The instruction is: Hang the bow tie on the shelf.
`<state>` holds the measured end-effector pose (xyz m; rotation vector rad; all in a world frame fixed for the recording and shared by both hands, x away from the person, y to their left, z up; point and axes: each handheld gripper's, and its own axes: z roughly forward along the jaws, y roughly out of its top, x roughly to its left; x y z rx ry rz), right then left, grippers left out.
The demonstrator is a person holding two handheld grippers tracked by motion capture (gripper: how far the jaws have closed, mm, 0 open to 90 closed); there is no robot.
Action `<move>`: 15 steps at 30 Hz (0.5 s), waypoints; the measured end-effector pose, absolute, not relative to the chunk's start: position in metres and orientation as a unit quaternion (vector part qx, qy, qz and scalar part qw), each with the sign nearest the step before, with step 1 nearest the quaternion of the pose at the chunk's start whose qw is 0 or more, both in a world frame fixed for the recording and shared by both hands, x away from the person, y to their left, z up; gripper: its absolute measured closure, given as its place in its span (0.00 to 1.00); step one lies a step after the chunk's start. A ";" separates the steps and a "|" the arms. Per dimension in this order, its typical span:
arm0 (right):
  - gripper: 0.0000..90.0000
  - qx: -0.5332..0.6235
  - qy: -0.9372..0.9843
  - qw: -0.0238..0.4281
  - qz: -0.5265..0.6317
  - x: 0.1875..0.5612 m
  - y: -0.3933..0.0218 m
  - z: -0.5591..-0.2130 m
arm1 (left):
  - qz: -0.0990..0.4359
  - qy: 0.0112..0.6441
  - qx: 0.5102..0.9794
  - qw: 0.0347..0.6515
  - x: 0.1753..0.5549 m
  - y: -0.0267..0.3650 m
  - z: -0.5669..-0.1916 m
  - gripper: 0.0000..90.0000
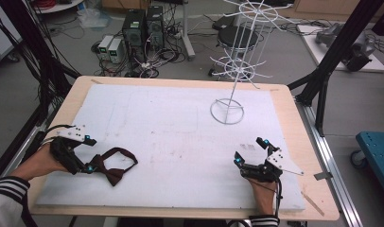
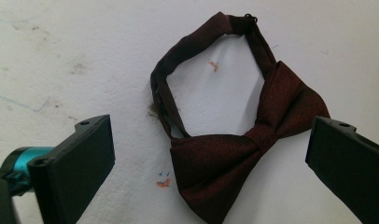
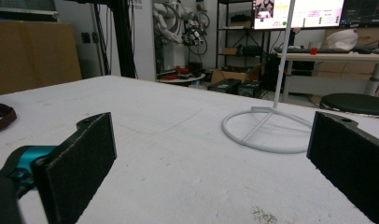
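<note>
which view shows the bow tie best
The left gripper view: the bow tie lies close up between open jaws, strap loop plain. The high view shows it small; the right gripper view catches just its edge.

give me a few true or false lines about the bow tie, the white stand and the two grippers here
1. The bow tie lies flat on the white mat, between the open jaws of the left gripper. True.
2. The bow tie hangs from an arm of the wire stand. False: it lies on the mat, far from the stand.
3. The right gripper is shut on the stand's ring base. False: its jaws are open and hold nothing; the base sits farther off.
4. The bow tie's neck strap forms a closed loop. True.
5. The stand is tipped over on the mat. False: it stands upright.
</note>
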<state>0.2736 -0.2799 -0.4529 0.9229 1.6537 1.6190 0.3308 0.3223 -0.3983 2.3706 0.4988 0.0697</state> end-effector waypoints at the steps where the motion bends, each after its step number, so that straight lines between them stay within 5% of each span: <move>1: 0.01 0.351 0.629 0.320 0.615 0.274 -0.280 -0.453 | 0.026 0.191 0.917 0.350 0.332 0.322 -0.398 0.02; 15: 0.01 0.352 0.629 0.319 0.616 0.274 -0.280 -0.453 | 0.003 0.194 0.926 0.325 0.336 0.322 -0.406 0.15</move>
